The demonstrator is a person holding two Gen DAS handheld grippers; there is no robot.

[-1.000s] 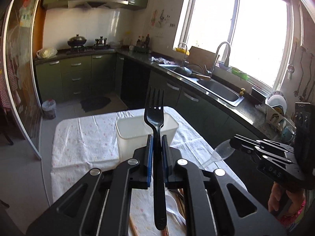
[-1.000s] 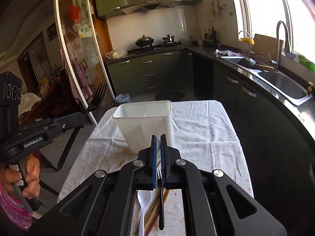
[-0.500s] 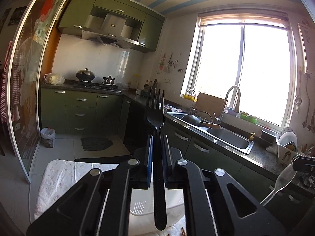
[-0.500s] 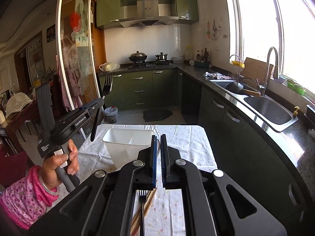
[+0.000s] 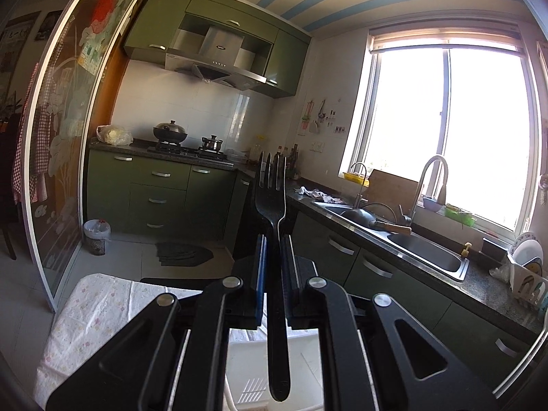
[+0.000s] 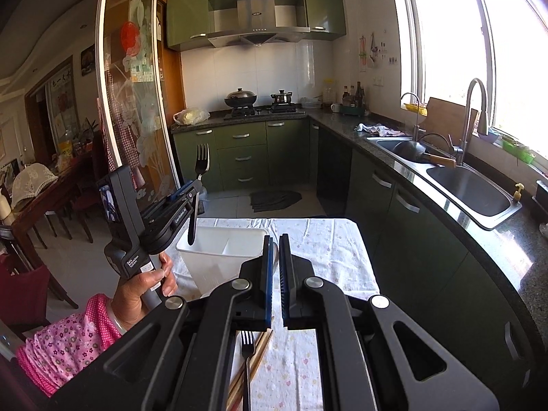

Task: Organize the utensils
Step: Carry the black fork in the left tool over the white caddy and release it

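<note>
Clamping a black fork (image 5: 272, 212) by its handle, my left gripper (image 5: 273, 274) holds it upright, tines up against the kitchen behind, the handle's end hanging down between my fingers. Below that end, in the left wrist view, sits the white utensil holder (image 5: 301, 359), and the fork hangs above it, not inside. From the right wrist view the same fork (image 6: 199, 185) stands nearly vertical in that gripper (image 6: 186, 193), its lower tip just over the near left corner of the holder (image 6: 219, 250), which shows a divider splitting it into compartments; I cannot tell which one the tip is over. My left hand (image 6: 144, 287) wraps the gripper's grip, a pink flowered sleeve at the wrist.

My right gripper (image 6: 275, 274) has its jaws drawn close with a thin gap between the blue pads. A pale sliver shows at the tips, but I cannot tell whether anything is pinched there. Beneath its body, on the tablecloth (image 6: 328, 250), lie a second fork (image 6: 246, 359) with tines pointing away from me and a pair of wooden chopsticks (image 6: 255, 356) just beside it, crossing under it at a slant.

The holder stands on the flowered cloth toward the table's left side. Beyond the table are green cabinets (image 6: 246, 150), a stove with a wok (image 6: 240, 97) and a small pot (image 6: 281, 97), and along the right a dark counter with a steel sink (image 6: 472, 188) under the bright window.
</note>
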